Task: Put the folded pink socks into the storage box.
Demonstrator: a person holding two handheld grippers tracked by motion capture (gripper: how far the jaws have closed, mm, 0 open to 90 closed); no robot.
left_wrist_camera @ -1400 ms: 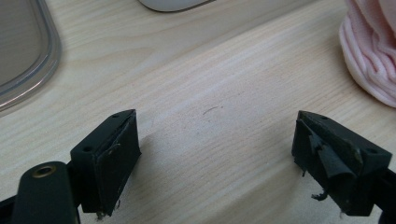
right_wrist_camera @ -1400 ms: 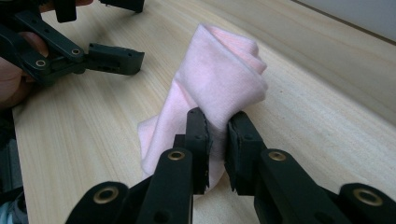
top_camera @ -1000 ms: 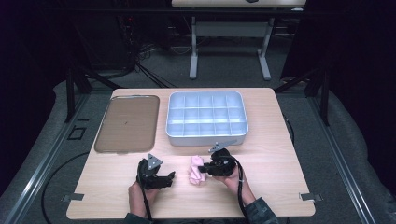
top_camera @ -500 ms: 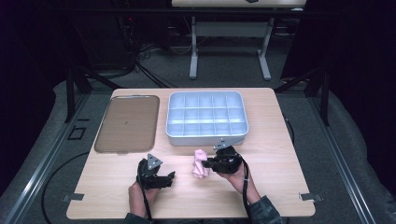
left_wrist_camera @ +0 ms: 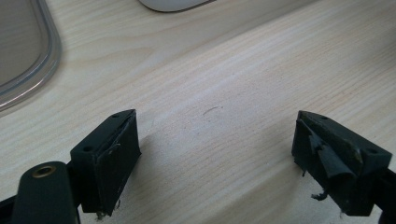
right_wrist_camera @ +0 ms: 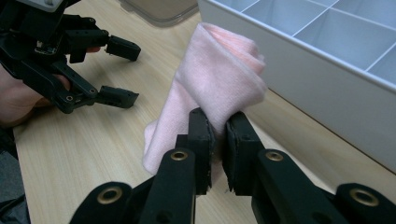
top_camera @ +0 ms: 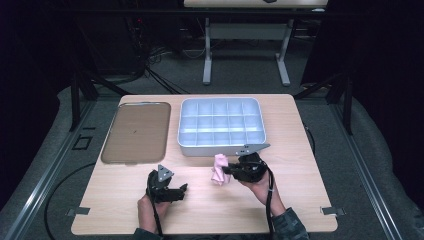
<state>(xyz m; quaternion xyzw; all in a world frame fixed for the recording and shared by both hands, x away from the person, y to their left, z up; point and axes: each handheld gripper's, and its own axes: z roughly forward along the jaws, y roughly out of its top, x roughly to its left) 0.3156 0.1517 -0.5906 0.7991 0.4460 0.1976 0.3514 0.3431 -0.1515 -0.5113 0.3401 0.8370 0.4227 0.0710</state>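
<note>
Pink cloth (right_wrist_camera: pixel 219 79) pinched in right tongs (right_wrist_camera: pixel 218 133)

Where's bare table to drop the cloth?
Free: front strip between the left gripper and right gripper, and the table's front right corner. Crowded: back, taken by lid and tray. Cloth hangs near the tray's front wall.

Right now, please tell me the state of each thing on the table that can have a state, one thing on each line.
Pink folded cloth: pinched in the right gripper, held near the tray wall.
White plastic tray with compartments: open, its compartments look empty.
Brown translucent flat lid: off the tray, lying flat beside it.
Right gripper: shut on the cloth.
Left gripper: open, holding nothing, above the bare wooden table.
</note>
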